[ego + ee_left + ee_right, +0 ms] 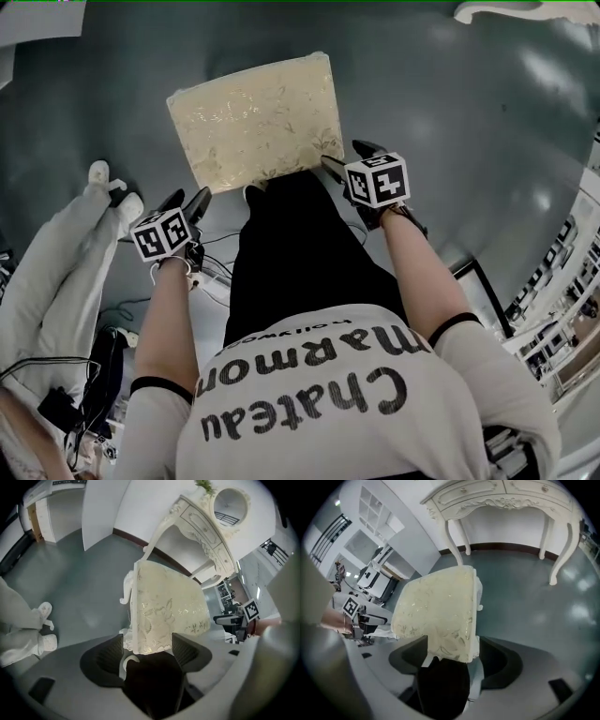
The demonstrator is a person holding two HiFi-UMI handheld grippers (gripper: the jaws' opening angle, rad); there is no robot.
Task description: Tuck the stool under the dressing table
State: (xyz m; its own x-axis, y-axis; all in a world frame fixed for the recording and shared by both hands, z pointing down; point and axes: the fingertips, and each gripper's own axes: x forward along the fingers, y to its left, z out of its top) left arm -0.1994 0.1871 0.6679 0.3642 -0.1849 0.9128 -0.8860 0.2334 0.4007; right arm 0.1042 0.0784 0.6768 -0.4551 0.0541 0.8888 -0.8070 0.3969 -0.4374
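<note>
Just beyond spread fingers (101, 660), stool (258, 117)

White T-shirt (356, 412) with black lettering, black-edged sleeves (480, 364), black trousers (291, 253).

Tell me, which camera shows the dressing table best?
Right gripper view: the dressing table shows drawers and curved legs. Left gripper view has it tilted, beyond the stool; head view catches only an edge.

A rectangular stool (258, 120) stands upright on the grey-green floor (450, 141) just in front of me. It has a cream cushion patterned with pale gold flowers, and curled white legs. The white carved dressing table (506, 498), with drawers and curved legs, stands well apart beyond it. No part of the stool is underneath.
</note>
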